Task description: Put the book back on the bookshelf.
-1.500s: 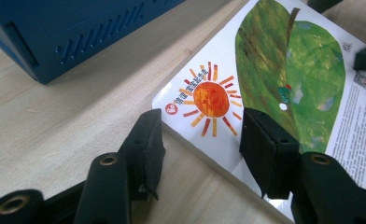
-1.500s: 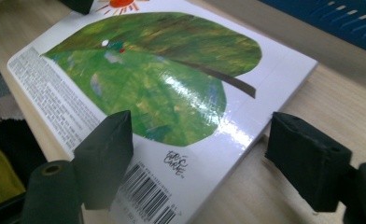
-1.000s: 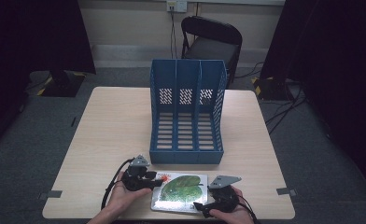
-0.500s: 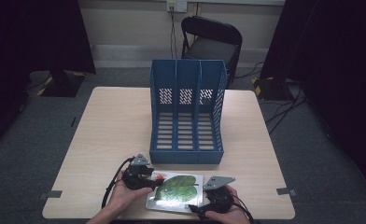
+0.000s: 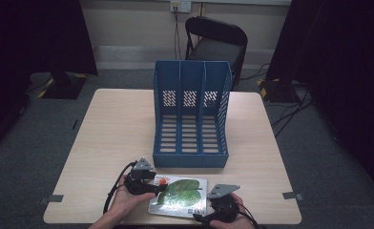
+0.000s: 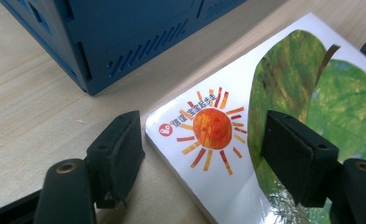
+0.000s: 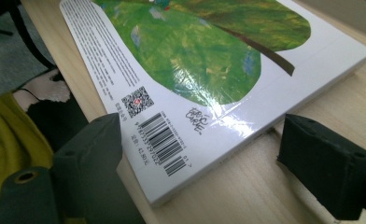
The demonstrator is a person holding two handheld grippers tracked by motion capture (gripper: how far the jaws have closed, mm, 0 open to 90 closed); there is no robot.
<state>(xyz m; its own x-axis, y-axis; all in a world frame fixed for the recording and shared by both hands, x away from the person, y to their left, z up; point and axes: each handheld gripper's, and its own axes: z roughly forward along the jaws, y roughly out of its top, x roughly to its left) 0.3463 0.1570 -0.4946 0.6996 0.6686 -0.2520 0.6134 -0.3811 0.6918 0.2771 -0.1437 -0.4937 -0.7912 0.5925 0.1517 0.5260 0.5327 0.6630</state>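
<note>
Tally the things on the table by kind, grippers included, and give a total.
Blue file holder, three compartments: 1
Book with green leaf cover: 1
Grippers: 2, the left gripper and the right gripper, both open at the book's corners
Total: 4

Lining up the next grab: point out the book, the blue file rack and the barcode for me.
book (image 5: 181, 193): high view, middle of its green leaf cover.
blue file rack (image 5: 190, 160): high view, front lip.
barcode (image 7: 164, 137): right gripper view, centre of the bars near the book's corner.
</note>
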